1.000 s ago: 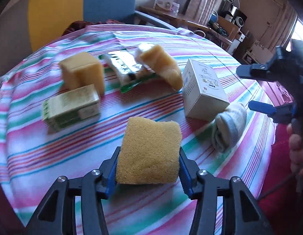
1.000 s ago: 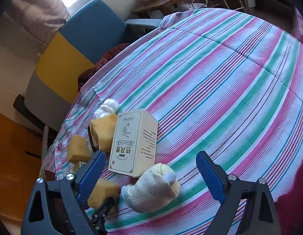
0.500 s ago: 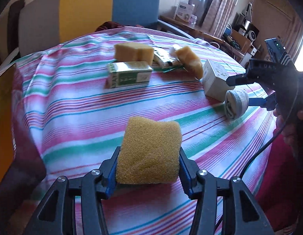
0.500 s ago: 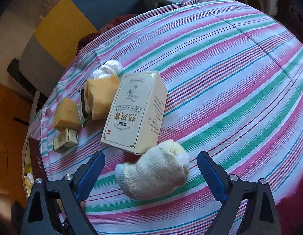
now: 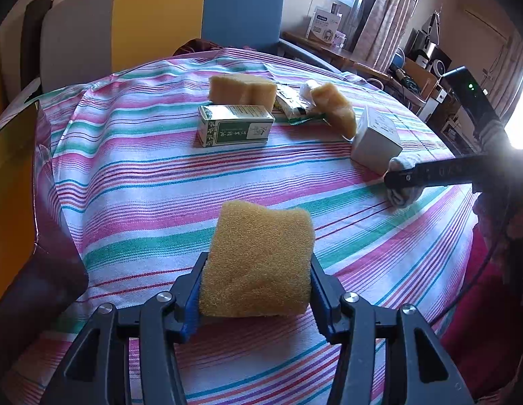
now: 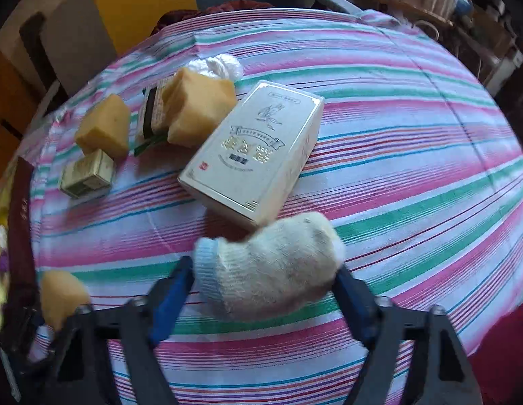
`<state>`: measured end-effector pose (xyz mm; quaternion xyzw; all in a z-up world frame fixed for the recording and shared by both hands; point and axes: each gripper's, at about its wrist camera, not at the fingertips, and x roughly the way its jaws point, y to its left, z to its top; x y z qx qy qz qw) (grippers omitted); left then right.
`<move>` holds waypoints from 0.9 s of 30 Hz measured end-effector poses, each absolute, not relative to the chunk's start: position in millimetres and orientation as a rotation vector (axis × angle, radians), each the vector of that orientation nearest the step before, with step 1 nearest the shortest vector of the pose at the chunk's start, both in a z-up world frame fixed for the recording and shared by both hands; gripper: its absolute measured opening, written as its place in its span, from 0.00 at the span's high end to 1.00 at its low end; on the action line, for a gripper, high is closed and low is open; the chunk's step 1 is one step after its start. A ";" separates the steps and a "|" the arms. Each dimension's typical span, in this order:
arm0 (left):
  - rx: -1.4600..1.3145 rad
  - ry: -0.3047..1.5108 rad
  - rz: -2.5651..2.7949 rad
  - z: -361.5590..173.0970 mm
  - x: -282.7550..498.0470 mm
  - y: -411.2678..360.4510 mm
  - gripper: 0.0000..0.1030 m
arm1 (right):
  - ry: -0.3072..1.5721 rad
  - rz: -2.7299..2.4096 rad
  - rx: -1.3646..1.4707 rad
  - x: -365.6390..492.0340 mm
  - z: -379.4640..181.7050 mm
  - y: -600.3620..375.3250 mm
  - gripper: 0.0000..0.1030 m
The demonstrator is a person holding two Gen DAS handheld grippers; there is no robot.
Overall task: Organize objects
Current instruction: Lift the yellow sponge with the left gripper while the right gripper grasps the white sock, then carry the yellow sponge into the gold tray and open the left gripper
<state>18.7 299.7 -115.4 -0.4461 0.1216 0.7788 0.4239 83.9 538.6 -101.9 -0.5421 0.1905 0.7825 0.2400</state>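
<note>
My left gripper [image 5: 256, 290] is shut on a yellow sponge [image 5: 258, 260] and holds it above the near left part of the striped tablecloth [image 5: 153, 182]. My right gripper [image 6: 264, 290] has its jaws around a rolled white sock [image 6: 268, 263] that lies on the cloth; the jaws are close to its sides, a firm grip is not certain. The sock also shows in the left wrist view [image 5: 401, 195], partly behind the right gripper. A white box [image 6: 251, 152] lies just beyond the sock.
Further back lie a green box [image 5: 234, 130], two more yellow sponges [image 5: 242, 89] [image 5: 334, 108], a foil packet [image 5: 290, 104] and a white cloth ball [image 6: 217, 65]. A dark bag [image 5: 21, 236] stands at the left table edge. A chair [image 5: 160, 17] is behind.
My left gripper has drawn back towards the left table edge with the sponge. My right gripper has moved forward and narrowed around the sock.
</note>
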 end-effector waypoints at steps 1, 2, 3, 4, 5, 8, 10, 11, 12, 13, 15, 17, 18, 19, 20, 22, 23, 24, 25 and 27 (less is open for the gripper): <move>-1.117 0.304 1.949 -115.7 18.8 300.0 0.47 | 0.522 2.183 -1.496 82.0 -101.0 533.7 0.36; -1.116 0.303 1.949 -115.8 18.7 300.1 0.47 | 0.535 2.237 -1.514 79.5 -100.0 527.6 0.36; -1.115 0.301 1.950 -116.2 18.7 299.9 0.47 | 0.519 2.297 -1.539 75.1 -98.8 517.7 0.36; -1.111 0.299 1.951 -116.5 18.8 299.6 0.47 | 0.486 2.335 -1.558 72.1 -97.8 508.7 0.36; -1.106 0.297 1.953 -116.7 19.3 299.3 0.47 | 0.465 2.362 -1.581 69.4 -98.3 501.9 0.36; -1.095 0.297 1.960 -117.3 21.1 298.8 0.47 | 0.422 2.384 -1.610 64.3 -101.4 494.2 0.36; -1.092 0.300 1.962 -117.3 21.3 299.1 0.47 | 0.445 2.380 -1.608 66.1 -100.8 498.2 0.36; -1.091 0.300 1.963 -117.3 21.3 299.0 0.47 | 0.455 2.380 -1.605 67.0 -100.5 500.0 0.36; -1.090 0.299 1.964 -117.1 21.3 298.7 0.47 | 0.459 2.378 -1.605 63.6 -100.7 503.0 0.36; -1.089 0.298 1.964 -117.1 21.2 298.6 0.47 | 0.458 2.378 -1.603 63.8 -100.4 503.5 0.36; -1.081 0.303 1.964 -117.0 21.6 298.5 0.47 | 0.451 2.378 -1.601 61.5 -100.0 505.0 0.36; -1.080 0.311 1.969 -115.1 22.5 298.7 0.48 | 0.443 2.381 -1.598 60.3 -100.4 507.0 0.36; -1.083 0.315 1.972 -113.6 23.0 298.6 0.49 | 0.438 2.382 -1.598 58.4 -100.7 507.5 0.36; -1.081 0.313 1.975 -111.5 23.6 297.8 0.49 | 0.433 2.384 -1.596 61.7 -99.6 504.3 0.36; -1.069 0.302 1.976 -108.2 24.3 295.8 0.49 | 0.429 2.386 -1.594 63.6 -99.4 502.9 0.36; -1.039 0.277 1.991 -96.8 24.7 289.4 0.49 | 0.417 2.389 -1.593 64.7 -99.3 502.2 0.36; -1.022 0.260 1.997 -89.0 24.0 285.4 0.49 | 0.406 2.391 -1.592 61.8 -99.7 500.4 0.36; -1.010 0.244 2.006 -82.2 22.1 281.4 0.49 | 0.394 2.393 -1.592 61.8 -99.9 499.1 0.36; -1.000 0.225 2.020 -74.1 18.7 275.5 0.49 | 0.379 2.394 -1.593 61.8 -100.1 497.9 0.36; -1.000 0.167 2.061 -56.2 4.1 257.9 0.49 | 0.356 2.396 -1.592 62.3 -100.2 495.9 0.36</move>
